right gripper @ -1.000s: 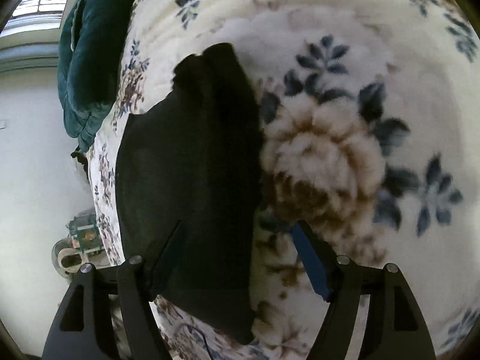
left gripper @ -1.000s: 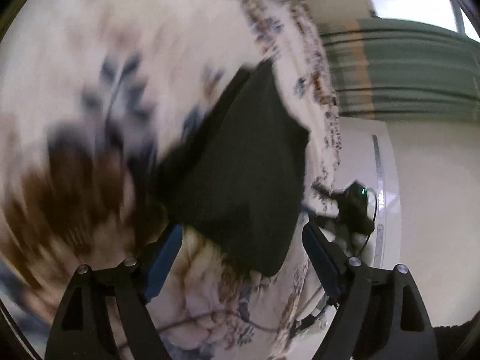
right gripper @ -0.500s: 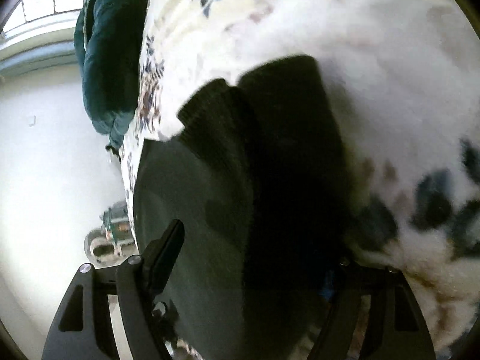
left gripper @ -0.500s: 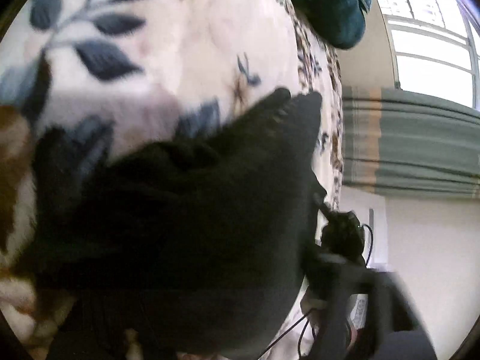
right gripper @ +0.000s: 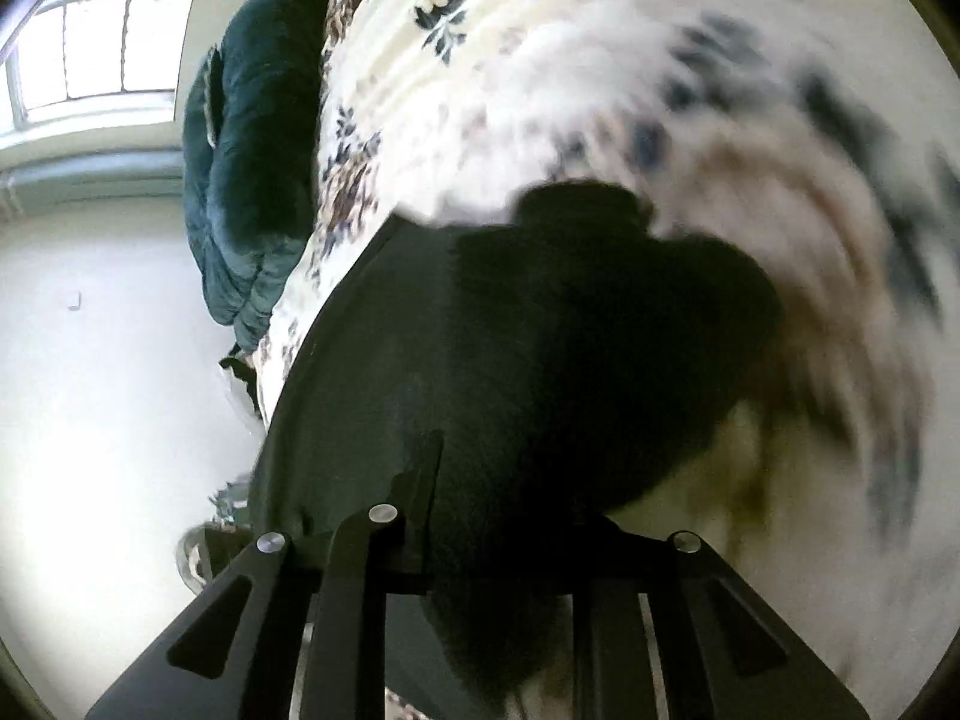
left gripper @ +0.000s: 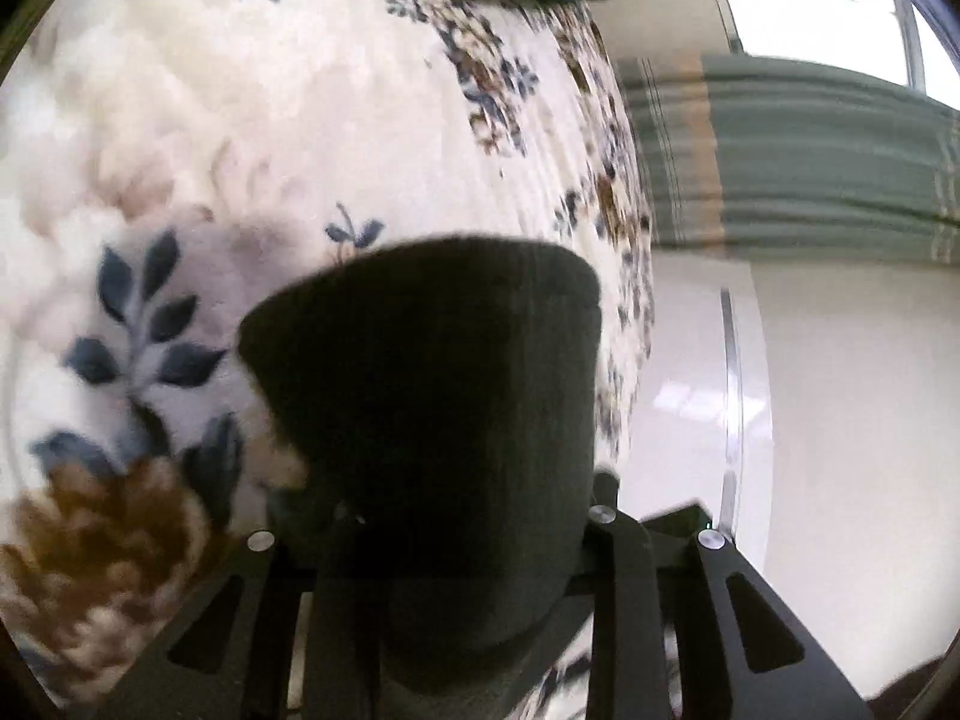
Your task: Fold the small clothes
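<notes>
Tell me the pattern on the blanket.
Cream blanket with navy leaves and brown flowers; left wrist view.

The dark garment drapes over the left gripper, hiding its fingers. In the right wrist view it covers the right gripper likewise, and the floral blanket smears with motion blur.

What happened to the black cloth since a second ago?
Both grippers' jaws have just been closing. The left gripper and right gripper now pinch the black cloth, which lay flat before, and raise its near edge off the flowered blanket. The blanket and teal cushion stayed put.
</notes>
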### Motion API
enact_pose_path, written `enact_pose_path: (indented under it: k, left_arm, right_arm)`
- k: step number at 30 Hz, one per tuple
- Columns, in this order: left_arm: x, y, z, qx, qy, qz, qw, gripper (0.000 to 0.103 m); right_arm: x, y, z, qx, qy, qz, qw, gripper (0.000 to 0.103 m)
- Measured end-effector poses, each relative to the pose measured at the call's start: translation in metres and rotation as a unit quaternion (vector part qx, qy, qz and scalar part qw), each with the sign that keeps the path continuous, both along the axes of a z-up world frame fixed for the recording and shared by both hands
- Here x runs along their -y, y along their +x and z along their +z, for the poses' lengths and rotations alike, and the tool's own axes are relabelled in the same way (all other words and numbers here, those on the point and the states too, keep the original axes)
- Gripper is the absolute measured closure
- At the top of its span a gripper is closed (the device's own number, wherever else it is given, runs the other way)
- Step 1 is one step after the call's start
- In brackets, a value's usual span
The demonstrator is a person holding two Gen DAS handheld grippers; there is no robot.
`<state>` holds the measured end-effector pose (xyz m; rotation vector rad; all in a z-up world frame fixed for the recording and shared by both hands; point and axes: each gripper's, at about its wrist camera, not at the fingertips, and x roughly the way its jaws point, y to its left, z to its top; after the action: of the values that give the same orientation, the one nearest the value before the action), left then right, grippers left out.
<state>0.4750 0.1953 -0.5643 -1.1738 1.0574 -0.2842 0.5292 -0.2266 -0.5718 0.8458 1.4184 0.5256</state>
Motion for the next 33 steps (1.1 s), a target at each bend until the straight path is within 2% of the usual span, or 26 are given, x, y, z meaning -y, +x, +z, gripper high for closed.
enact_pose_path:
  k: [3,5,6,7,9,10,11,13,18,20,23,25,27,29,31,33]
  left_arm:
    - [0.002,-0.014,-0.015,-0.032,0.014,-0.056,0.9978,0.074]
    - [0.005,-0.024,-0.039,-0.071,0.034,-0.078,0.9938,0.045]
    - [0.005,-0.028,-0.049,-0.086,0.041,-0.078,0.9924,0.038]
    - [0.003,-0.034,-0.058,-0.098,0.04,-0.07,0.992,0.036]
    - [-0.002,-0.046,-0.068,-0.095,0.019,-0.034,0.9947,0.035]
    - [-0.004,-0.05,-0.066,-0.09,0.013,-0.02,0.9956,0.034]
    - [-0.004,-0.054,-0.06,-0.083,0.011,-0.009,0.9964,0.034]
    - [-0.002,-0.064,-0.044,-0.071,0.016,0.008,0.9973,0.034]
    - [0.01,-0.097,0.009,-0.066,0.095,0.019,0.9931,0.034]
    - [0.011,-0.113,0.025,-0.066,0.115,0.026,0.9909,0.034]
    - [0.008,-0.128,0.032,-0.066,0.091,0.038,0.9929,0.03]
    - [0.011,-0.123,0.032,-0.066,0.098,0.035,0.9924,0.028]
    - [0.014,-0.114,0.024,-0.071,0.12,0.027,0.9898,0.028]
    - [0.015,-0.106,0.012,-0.076,0.143,0.019,0.9866,0.028]
    - [0.013,-0.097,-0.002,-0.075,0.168,0.01,0.9828,0.028]
    - [0.007,-0.081,-0.02,-0.083,0.192,0.005,0.978,0.028]
  right_arm:
    - [-0.006,-0.076,0.011,-0.015,-0.02,-0.02,1.0,0.083]
    - [-0.011,-0.124,0.004,-0.035,-0.042,-0.03,0.998,0.083]
    - [-0.013,-0.144,-0.003,-0.049,-0.05,-0.036,0.997,0.083]
    - [-0.016,-0.16,-0.018,-0.074,-0.054,-0.039,0.995,0.081]
    - [-0.019,-0.178,-0.044,-0.114,-0.066,-0.042,0.99,0.076]
    - [-0.015,-0.183,-0.052,-0.126,-0.062,-0.055,0.989,0.067]
    - [-0.011,-0.183,-0.055,-0.135,-0.063,-0.053,0.987,0.052]
    - [-0.002,-0.184,-0.049,-0.141,-0.067,-0.033,0.987,0.049]
    - [0.029,-0.199,-0.005,-0.15,-0.087,0.023,0.984,0.037]
    - [0.042,-0.205,0.019,-0.152,-0.093,0.041,0.983,0.035]
    - [0.061,-0.197,0.051,-0.142,-0.116,0.067,0.981,0.034]
    - [0.062,-0.181,0.065,-0.122,-0.13,0.08,0.981,0.033]
    - [0.057,-0.15,0.068,-0.081,-0.141,0.091,0.982,0.027]
    - [0.048,-0.119,0.06,-0.039,-0.16,0.1,0.981,0.027]
    - [0.028,-0.076,0.038,0.009,-0.182,0.12,0.976,0.027]
    - [0.009,-0.039,0.011,0.035,-0.185,0.139,0.972,0.027]
